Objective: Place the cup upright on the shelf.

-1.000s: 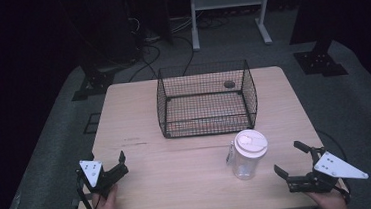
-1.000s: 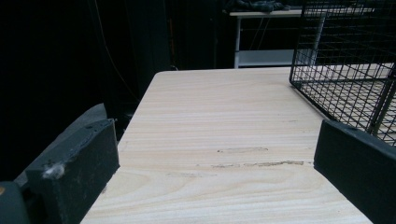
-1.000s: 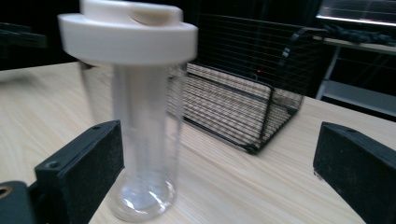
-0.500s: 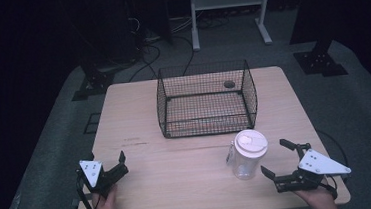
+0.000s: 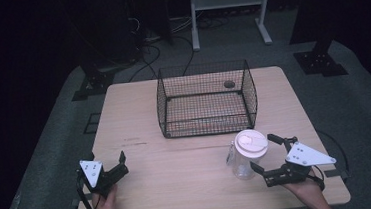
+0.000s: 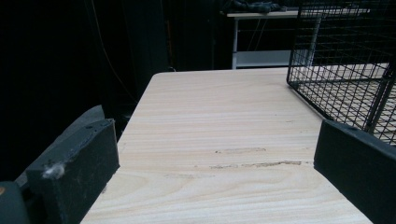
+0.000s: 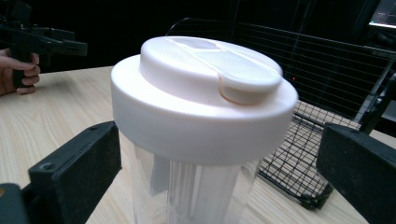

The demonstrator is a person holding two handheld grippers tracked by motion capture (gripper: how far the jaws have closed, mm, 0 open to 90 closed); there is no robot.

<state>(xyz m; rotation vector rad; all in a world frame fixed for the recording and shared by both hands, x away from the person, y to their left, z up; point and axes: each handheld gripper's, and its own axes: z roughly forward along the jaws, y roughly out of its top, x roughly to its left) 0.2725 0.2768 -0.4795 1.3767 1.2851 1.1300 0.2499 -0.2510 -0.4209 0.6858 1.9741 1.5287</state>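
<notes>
- Dark surroundings and a grey floor (image 5: 52, 160) are seen around a pale wooden worktop (image 5: 188, 164); a white frame (image 5: 229, 11) is seen standing beyond its far edge.
- A black wire basket (image 5: 206, 99) is placed on the far half of the worktop, midway between the side edges.
- A clear jar (image 5: 245, 156) with a white lid (image 7: 203, 91) is stood upright near the near right corner, just in front of the basket's near right corner.
- The right claw (image 5: 267, 154) is held wide at the jar from its right side; in the right gripper view the jar is seen between the two jaws, with a gap left on each side, so nothing is gripped.
- The left claw (image 5: 123, 164) is held near the near left corner, well apart from the jar; its jaws are spread wide over bare wood and nothing is held.
</notes>
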